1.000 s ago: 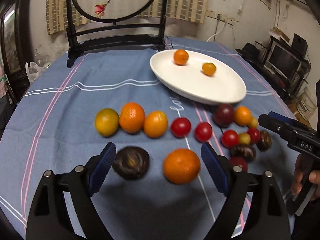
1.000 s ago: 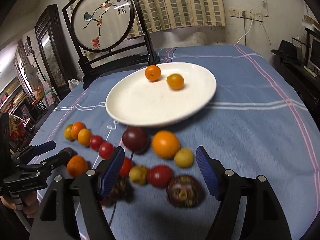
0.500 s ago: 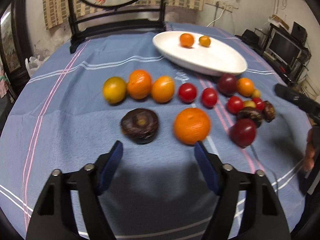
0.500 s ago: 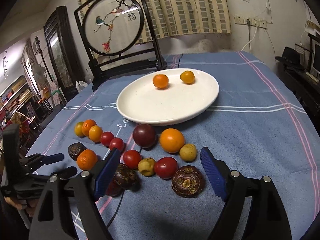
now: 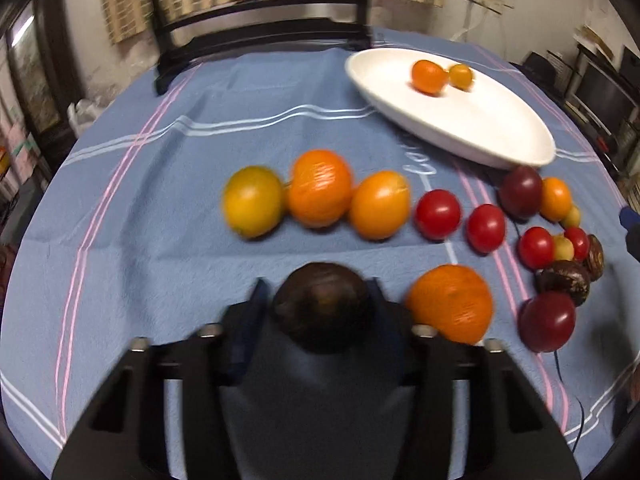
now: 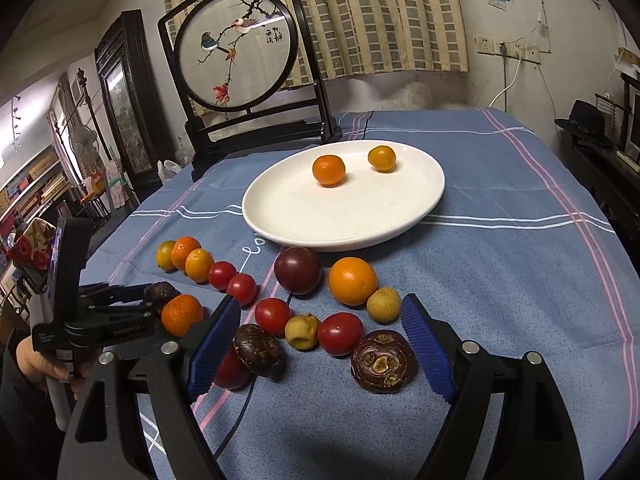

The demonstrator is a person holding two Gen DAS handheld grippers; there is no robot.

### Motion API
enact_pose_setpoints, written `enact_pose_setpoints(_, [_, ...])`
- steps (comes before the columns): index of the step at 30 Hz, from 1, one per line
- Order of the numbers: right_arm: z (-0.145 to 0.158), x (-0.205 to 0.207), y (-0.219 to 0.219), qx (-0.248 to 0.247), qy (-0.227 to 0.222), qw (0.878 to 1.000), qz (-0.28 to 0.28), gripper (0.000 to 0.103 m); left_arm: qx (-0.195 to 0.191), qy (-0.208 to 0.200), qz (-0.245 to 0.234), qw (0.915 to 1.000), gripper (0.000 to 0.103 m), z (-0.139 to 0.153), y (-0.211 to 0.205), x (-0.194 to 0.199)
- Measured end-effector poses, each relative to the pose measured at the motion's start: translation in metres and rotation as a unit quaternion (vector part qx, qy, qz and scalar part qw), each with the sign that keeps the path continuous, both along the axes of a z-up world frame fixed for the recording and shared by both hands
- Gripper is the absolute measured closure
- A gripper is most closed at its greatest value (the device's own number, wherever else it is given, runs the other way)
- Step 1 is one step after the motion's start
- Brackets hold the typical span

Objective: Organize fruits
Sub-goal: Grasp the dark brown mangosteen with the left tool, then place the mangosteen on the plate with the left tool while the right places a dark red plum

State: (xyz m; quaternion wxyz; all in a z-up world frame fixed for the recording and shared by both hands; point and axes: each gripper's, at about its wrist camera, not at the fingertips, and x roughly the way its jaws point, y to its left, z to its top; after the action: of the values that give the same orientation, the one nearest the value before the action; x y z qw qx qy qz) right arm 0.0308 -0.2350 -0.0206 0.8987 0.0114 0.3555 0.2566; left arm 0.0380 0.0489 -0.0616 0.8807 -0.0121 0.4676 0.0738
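My left gripper is shut on a dark brown mangosteen, low over the blue cloth; it also shows in the right wrist view. An orange lies just right of it. A row of oranges and red tomatoes lies beyond. A white plate holds two small oranges. My right gripper is open above a cluster of tomatoes, mangosteens, a purple fruit and an orange.
A round embroidered screen on a black stand stands at the table's far edge, behind the plate. A black cable runs across the cloth under my right gripper. Furniture crowds the room's right side.
My left gripper moved forward and closed on the dark mangosteen. My right gripper drew back a little and stayed open.
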Motion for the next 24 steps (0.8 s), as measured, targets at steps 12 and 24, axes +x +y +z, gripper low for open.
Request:
enact_pose_setpoints(12, [-0.015,-0.030,0.025,-0.038,0.059,0.995,0.064,0.020,-0.009,-0.042,0.003,0.9991,0.059,0.013,-0.004,-0.025])
enact_pose_setpoints(24, [-0.038,-0.033,0.086,-0.090,0.117,0.987,0.060,0.044,-0.063,-0.047,0.006,0.9969,0.059,0.011,0.009,-0.030])
